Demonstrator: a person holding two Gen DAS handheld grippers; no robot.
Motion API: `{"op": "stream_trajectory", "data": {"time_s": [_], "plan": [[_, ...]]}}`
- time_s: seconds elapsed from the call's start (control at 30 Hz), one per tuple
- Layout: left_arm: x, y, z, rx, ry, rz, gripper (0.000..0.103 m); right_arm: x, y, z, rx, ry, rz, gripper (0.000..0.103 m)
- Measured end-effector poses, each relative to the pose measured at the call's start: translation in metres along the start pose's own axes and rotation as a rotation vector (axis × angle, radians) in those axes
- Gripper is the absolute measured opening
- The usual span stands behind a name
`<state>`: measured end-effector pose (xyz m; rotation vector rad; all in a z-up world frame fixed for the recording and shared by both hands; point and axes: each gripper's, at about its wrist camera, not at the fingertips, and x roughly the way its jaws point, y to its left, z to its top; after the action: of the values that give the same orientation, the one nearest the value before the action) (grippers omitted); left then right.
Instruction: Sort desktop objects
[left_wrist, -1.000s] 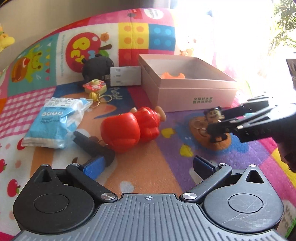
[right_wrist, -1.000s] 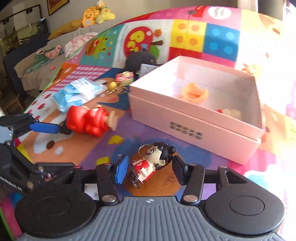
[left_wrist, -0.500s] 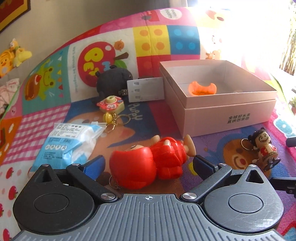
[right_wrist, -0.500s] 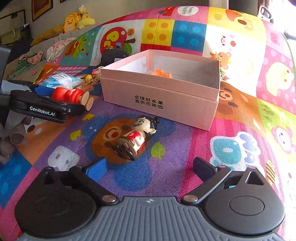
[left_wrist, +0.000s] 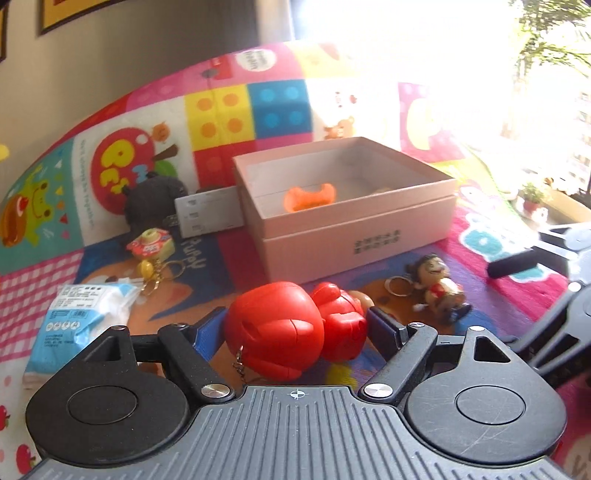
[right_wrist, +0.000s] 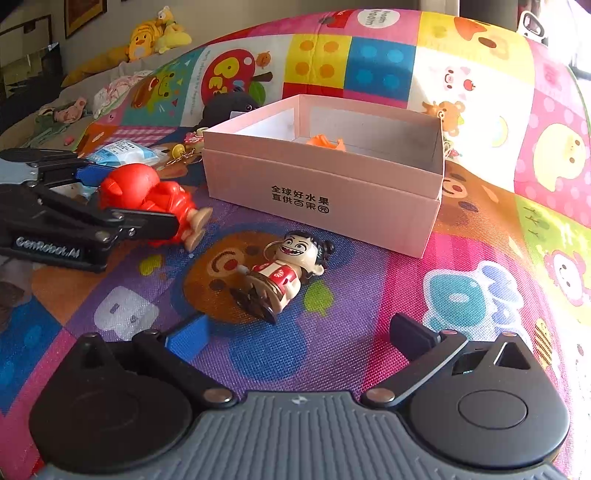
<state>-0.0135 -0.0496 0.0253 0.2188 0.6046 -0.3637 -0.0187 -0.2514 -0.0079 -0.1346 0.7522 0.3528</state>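
**Left gripper closes around the red toy, right gripper stands wide open**

The left gripper (left_wrist: 295, 326) has the red toy figure (left_wrist: 291, 328) between its two jaws, and the jaws are closing at this moment. In the left wrist view the blue pad on one side and the dark pad on the other stand right against the toy's round head and body, so they seem to touch it, but how firmly they press I cannot tell. The toy lies on the colourful play mat (right_wrist: 480, 258). A small chain hangs from its head, near the base of the jaws.

The right gripper (right_wrist: 299, 334) is opened wide and holds nothing. Between its jaws there is only bare mat. The small figure keychain (right_wrist: 284, 269), with dark hair and a red and white dress, lies on its back just ahead of the jaws, not touching them.

Beyond both grippers stands the open pink box (right_wrist: 332, 192), with an orange piece (left_wrist: 309, 195) inside it. To the left of the left jaws lie a blue and white packet (left_wrist: 77, 317) and a yellow keychain (left_wrist: 151, 251), both well apart from the pads.
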Motion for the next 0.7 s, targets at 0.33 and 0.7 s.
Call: {"op": "stream_trajectory", "data": {"time_s": [0.33,0.7], "plan": [[-0.016,0.002,-0.023,-0.065,0.076,-0.089,0.096,0.001,-0.001,0.000,0.000,-0.001,0.000,0.103],[-0.015,0.027,-0.032,-0.087,0.129,0.027,0.099,-0.019,0.005,0.028,0.026,-0.126,0.007,0.103]]}}
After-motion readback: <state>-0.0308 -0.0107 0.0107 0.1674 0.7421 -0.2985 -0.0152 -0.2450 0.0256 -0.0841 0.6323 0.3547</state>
